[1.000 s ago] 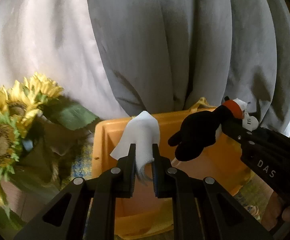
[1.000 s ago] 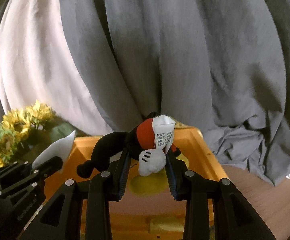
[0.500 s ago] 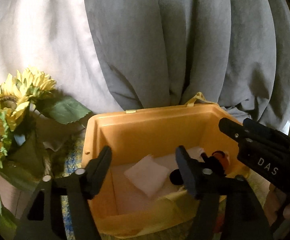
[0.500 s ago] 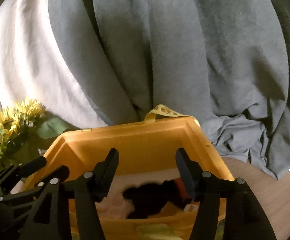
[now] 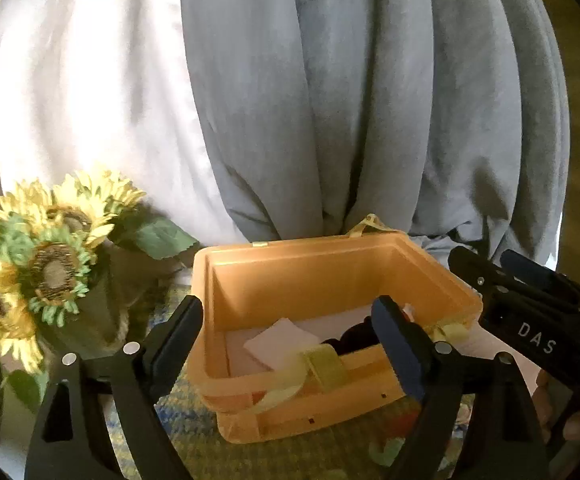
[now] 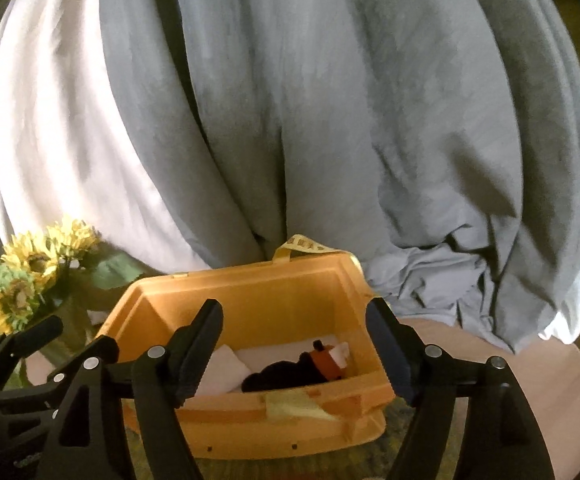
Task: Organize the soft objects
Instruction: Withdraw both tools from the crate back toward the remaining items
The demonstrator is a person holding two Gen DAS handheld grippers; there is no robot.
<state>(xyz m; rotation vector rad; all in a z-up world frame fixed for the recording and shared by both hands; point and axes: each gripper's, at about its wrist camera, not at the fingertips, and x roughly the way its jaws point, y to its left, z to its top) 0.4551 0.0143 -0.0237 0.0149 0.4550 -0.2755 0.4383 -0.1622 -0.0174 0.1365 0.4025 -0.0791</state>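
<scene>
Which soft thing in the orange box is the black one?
The plush toy, lying on the right side of the box. It is black with a red part at one end. The cloth beside it, on the left, is plain white.

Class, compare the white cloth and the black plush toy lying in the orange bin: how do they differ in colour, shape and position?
Colour: the white cloth is plain white; the black plush toy is black with a red part and a white tag.
Shape: the white cloth lies as a flat folded square; the black plush toy is lumpy and stretched out.
Position: in the right wrist view the cloth is left, the toy right.
Both rest on the floor of the orange bin, free of either gripper.
</scene>
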